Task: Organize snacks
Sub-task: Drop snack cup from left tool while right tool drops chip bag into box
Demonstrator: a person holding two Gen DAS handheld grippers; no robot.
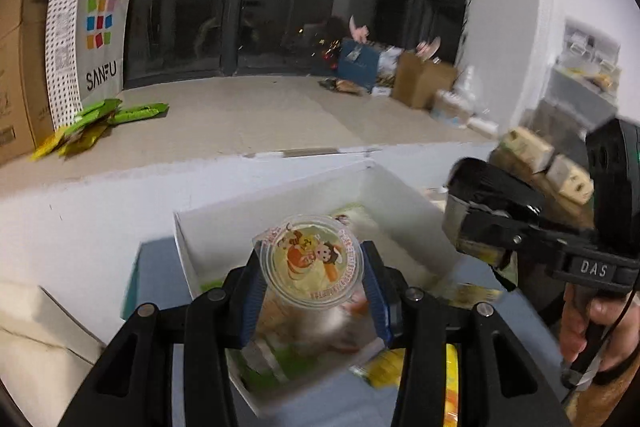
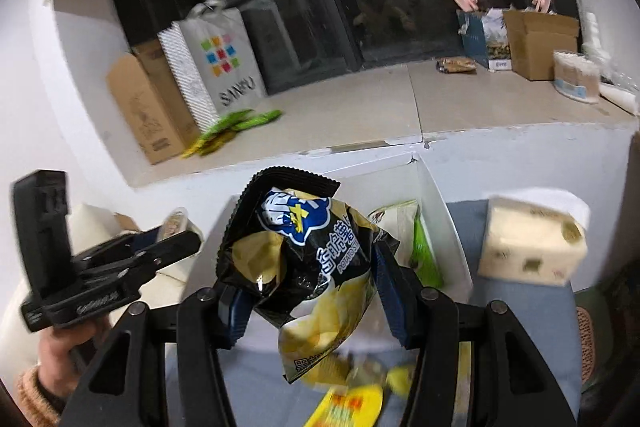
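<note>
Above the white box (image 1: 208,227), left gripper (image 1: 312,291) is pinching a jelly cup (image 1: 310,263), right gripper (image 2: 308,291) is pinching a potato chip bag (image 2: 304,267); lowering each inside before releasing seems wisest.

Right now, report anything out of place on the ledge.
Green snack packets lie in a loose, splayed heap beside the Sanfu bag, and one more packet lies alone near the cardboard box.
</note>
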